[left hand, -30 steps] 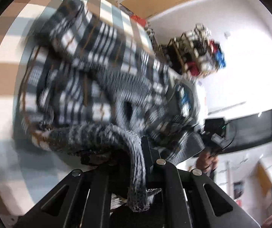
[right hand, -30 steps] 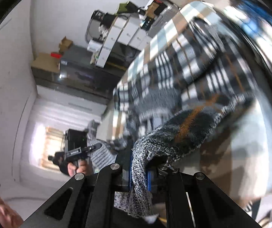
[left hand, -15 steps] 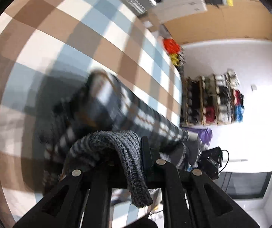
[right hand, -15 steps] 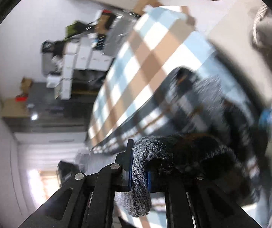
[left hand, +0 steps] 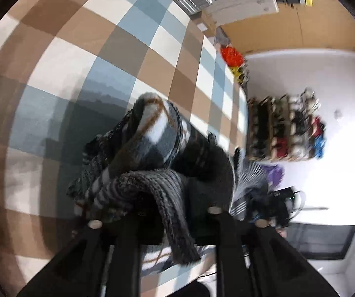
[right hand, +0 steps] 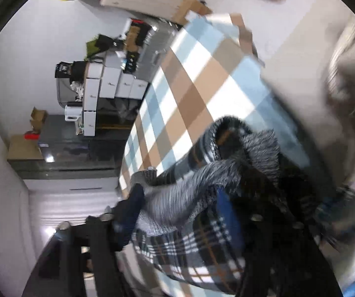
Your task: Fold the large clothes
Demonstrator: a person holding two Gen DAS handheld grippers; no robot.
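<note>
The plaid knit sweater [left hand: 157, 133], black, white and grey with thin brown lines, lies bunched on the checked cloth-covered table [left hand: 78, 57]. My left gripper [left hand: 171, 212] hovers just over the sweater's near edge. Its jaws are opening, and the ribbed grey hem [left hand: 175, 225] hangs loosely between them. In the right wrist view the sweater [right hand: 202, 259] fills the lower middle, with its grey ribbed edge [right hand: 177, 198] lying across the gap of my right gripper [right hand: 181, 198]. Those jaws are opening wide, and the blue pads [right hand: 223, 205] stand clear of the knit.
The checked table [right hand: 202, 79] ends close to the sweater, with grey floor beyond. A shelf of shoes [left hand: 286, 133] and a red bag [left hand: 232, 55] stand past the table's far end. Stacked white boxes [right hand: 110, 84] line a wall.
Both grippers carried the sweater's hem across and down onto the checked table, bunching the sweater. The right jaws have spread wide off the knit; the left jaws have parted a little.
</note>
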